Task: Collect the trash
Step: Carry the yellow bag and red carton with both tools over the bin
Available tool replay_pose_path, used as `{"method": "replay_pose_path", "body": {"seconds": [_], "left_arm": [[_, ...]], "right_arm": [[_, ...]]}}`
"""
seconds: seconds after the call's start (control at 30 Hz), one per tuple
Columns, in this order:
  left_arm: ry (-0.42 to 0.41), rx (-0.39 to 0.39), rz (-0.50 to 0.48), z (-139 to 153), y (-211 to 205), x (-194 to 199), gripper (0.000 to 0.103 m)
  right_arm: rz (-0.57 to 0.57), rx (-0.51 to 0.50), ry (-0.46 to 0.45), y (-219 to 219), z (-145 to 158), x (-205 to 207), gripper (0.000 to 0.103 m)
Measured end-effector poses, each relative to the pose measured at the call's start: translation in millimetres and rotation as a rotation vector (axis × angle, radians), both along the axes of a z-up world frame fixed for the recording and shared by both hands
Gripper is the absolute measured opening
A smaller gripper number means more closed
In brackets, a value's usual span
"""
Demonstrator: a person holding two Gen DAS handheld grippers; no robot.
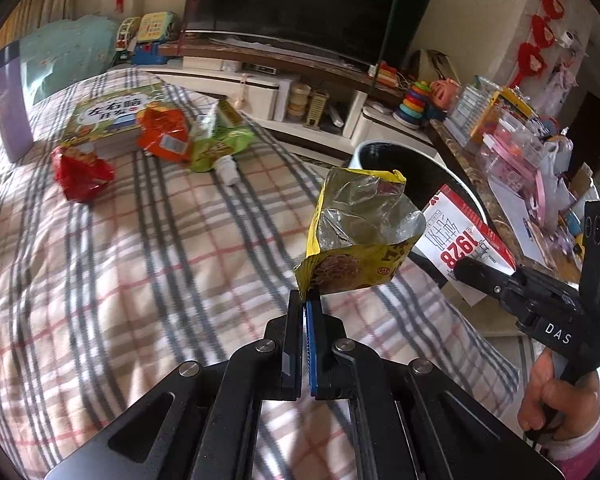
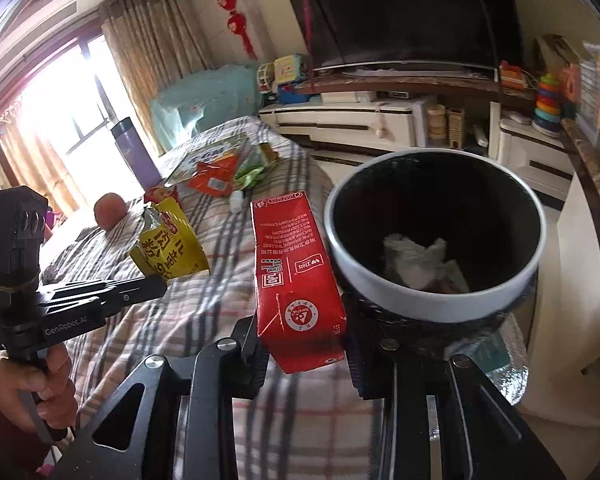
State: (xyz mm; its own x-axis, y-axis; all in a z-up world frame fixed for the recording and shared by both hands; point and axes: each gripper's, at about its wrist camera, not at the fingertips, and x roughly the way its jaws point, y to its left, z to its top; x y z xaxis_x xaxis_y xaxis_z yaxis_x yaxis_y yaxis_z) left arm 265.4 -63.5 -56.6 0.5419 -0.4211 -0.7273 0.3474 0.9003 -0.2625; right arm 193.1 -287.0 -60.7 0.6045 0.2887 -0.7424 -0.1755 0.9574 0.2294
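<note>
My left gripper (image 1: 308, 296) is shut on the bottom corner of an empty yellow snack bag (image 1: 360, 236), held above the checked bedspread (image 1: 140, 260). From the right wrist view the same yellow snack bag (image 2: 172, 240) shows at the left, in the left gripper (image 2: 160, 280). My right gripper (image 2: 304, 344) is shut on a red milk carton (image 2: 296, 276), held upright just left of the round black bin (image 2: 436, 240) with a white rim. The red milk carton (image 1: 464, 240) and the right gripper (image 1: 460, 268) also appear at the right of the left wrist view, near the bin (image 1: 400, 160).
More wrappers lie at the far end of the bed: a red bag (image 1: 82, 172), an orange bag (image 1: 164, 132), a green pouch (image 1: 220, 144), and a book (image 1: 108, 116). White tissue (image 2: 416, 256) lies inside the bin. A TV stand (image 2: 360, 120) and a cluttered counter (image 1: 512, 152) border the bed.
</note>
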Motion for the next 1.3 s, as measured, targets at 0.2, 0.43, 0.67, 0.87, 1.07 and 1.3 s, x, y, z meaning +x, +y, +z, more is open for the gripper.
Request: {"method": "replay_pose_path", "body": {"seconds": [0.2, 0.43, 0.67, 0.87, 1.07, 1.3], "left_arm": [[-0.004, 0.009, -0.035, 1.4, -17.3, 4.6, 0.000], [-0.009, 0.024, -0.062, 1.1, -32.1, 13.3, 0.000], [-0.011, 0.040, -0.085, 0.8, -47.6, 23.2, 0.000], [-0.018, 0.056, -0.105, 2.2, -62.1, 32.0, 0.000], [-0.018, 0.071, -0.123, 3.6, -77.4, 44.2, 0.000], [-0.016, 0.093, -0.137, 4.8, -92.9, 58.7, 0.000]], "right_arm": [[-0.039, -0.003, -0.001, -18.5, 0.6, -5.4, 0.032], [-0.075, -0.012, -0.011, -35.0, 5.6, -4.8, 0.032], [-0.094, -0.028, -0.010, -45.4, 6.4, -3.9, 0.032], [-0.107, -0.039, -0.008, -53.0, 7.6, -0.2, 0.032], [-0.114, -0.054, -0.007, -62.0, 10.1, 6.2, 0.032], [-0.122, -0.077, 0.008, -73.3, 10.5, 14.5, 0.032]]}}
